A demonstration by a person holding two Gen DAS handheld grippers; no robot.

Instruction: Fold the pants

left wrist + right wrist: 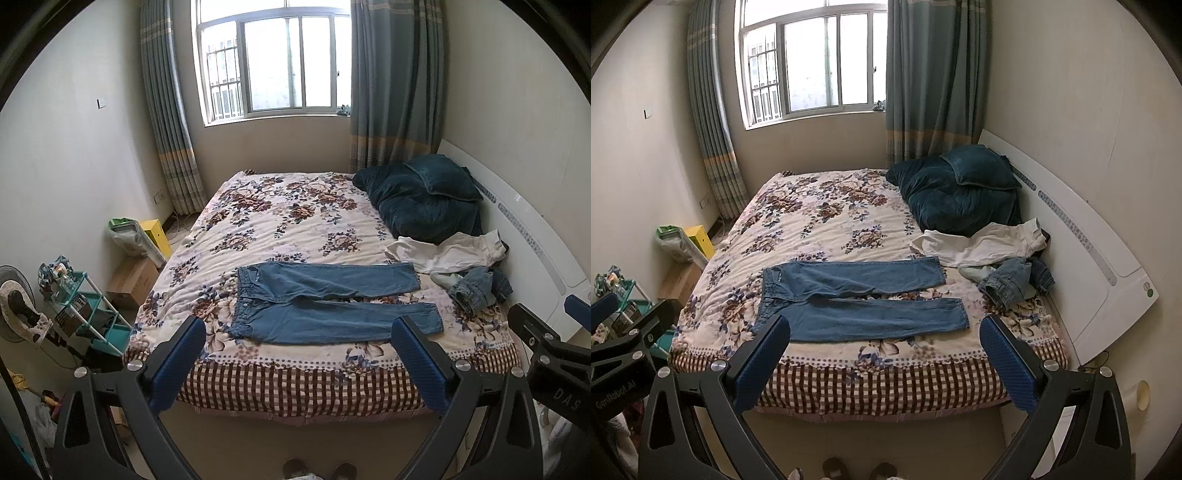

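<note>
Blue jeans (pixel 325 301) (pixel 857 295) lie flat on the floral bedspread (pixel 280 221) (pixel 820 221), waistband to the left, both legs stretched to the right and slightly apart. My left gripper (pixel 299 332) hovers open in front of the bed's near edge, short of the jeans, nothing between its blue pads (pixel 177 365). My right gripper (pixel 884 332) is also open and empty, held back from the near edge; its body (pixel 546 350) shows at the right of the left wrist view.
Crumpled white clothing (pixel 450 251) (pixel 982 243) and a bunched denim garment (pixel 476 288) (pixel 1012 280) lie at the bed's right side by a dark teal quilt (pixel 424 199). A teal rack (pixel 92 314), a box and a fan stand on the floor at left. Slippered feet (pixel 860 470) show below.
</note>
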